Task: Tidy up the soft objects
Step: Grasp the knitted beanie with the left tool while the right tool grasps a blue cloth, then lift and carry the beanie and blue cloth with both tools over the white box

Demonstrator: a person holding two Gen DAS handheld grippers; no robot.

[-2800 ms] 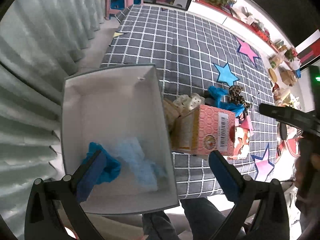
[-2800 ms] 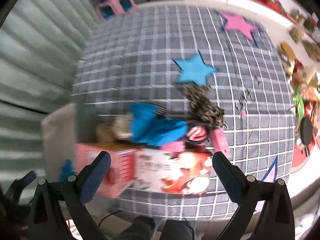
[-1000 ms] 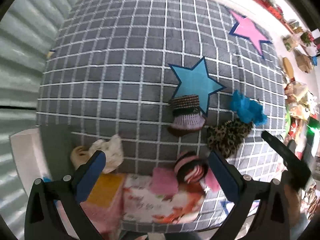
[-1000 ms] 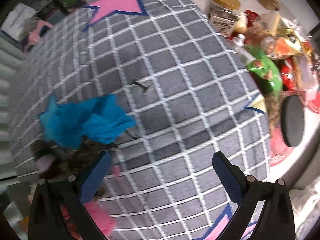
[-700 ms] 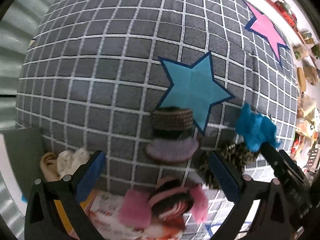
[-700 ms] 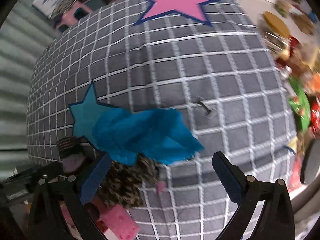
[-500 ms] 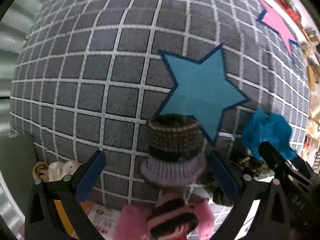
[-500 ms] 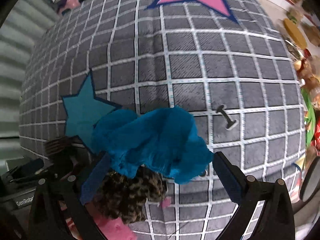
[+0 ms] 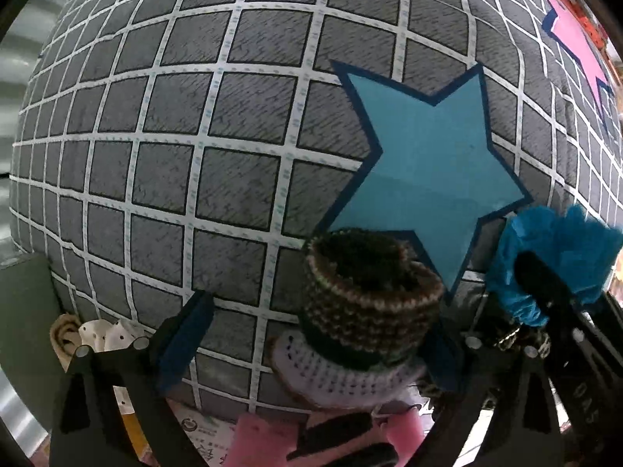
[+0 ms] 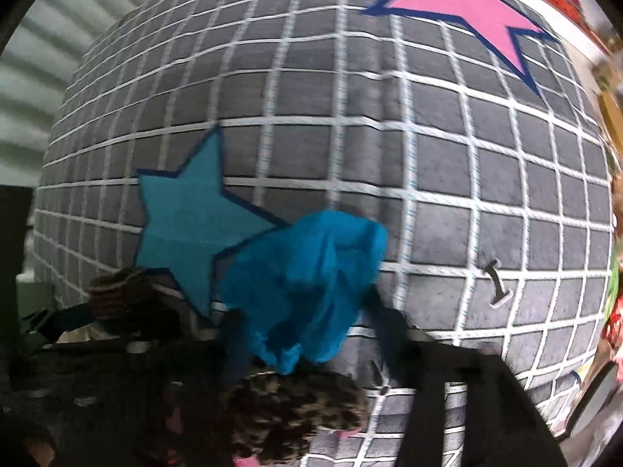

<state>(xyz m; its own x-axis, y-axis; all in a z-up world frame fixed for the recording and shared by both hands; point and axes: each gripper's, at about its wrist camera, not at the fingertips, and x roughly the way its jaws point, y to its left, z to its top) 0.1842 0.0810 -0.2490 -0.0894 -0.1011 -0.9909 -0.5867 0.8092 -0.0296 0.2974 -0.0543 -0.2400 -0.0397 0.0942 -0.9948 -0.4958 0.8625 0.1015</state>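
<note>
- The right claw (image 10: 307,334) had just been closing, and its blue pads now sat clamped on the crumpled bright blue cloth (image 10: 307,284); the frames a moment earlier showed those pads spread wide with the cloth lying loose between them.
- That cloth bunched up between the pads and ahead of them, and a leopard-print fuzzy bundle (image 10: 296,412) lay just under the claw, toward the camera.
- The picture was smeared, so whether the cloth had left the grey checked mat (image 10: 428,155) could not be told.
- The left claw (image 9: 311,334) had dropped much closer to the mat than a second before, and its jaws had begun to close a little.
- They stood apart all the same, one pad well clear on the left of the brown-and-lilac striped knitted hat (image 9: 362,319), the other at its right side, half hidden behind it.
- The hat sat squarely between the pads, its brown crown pointing away from the claw onto the tip of the light blue star patch (image 9: 428,163), its lilac brim nearest the camera.
- Off to that claw's right, the same blue cloth showed in the grip of the other tool.
- Behind the left pad a cream dotted soft toy (image 9: 105,334) peeked out, and a pink fuzzy piece (image 9: 257,439) lay beneath the claw.
- My read: one soft thing was secured and ready to lift, the hat was lined up but not yet gripped, and both seemed bound for a sorting spot outside these views.
</note>
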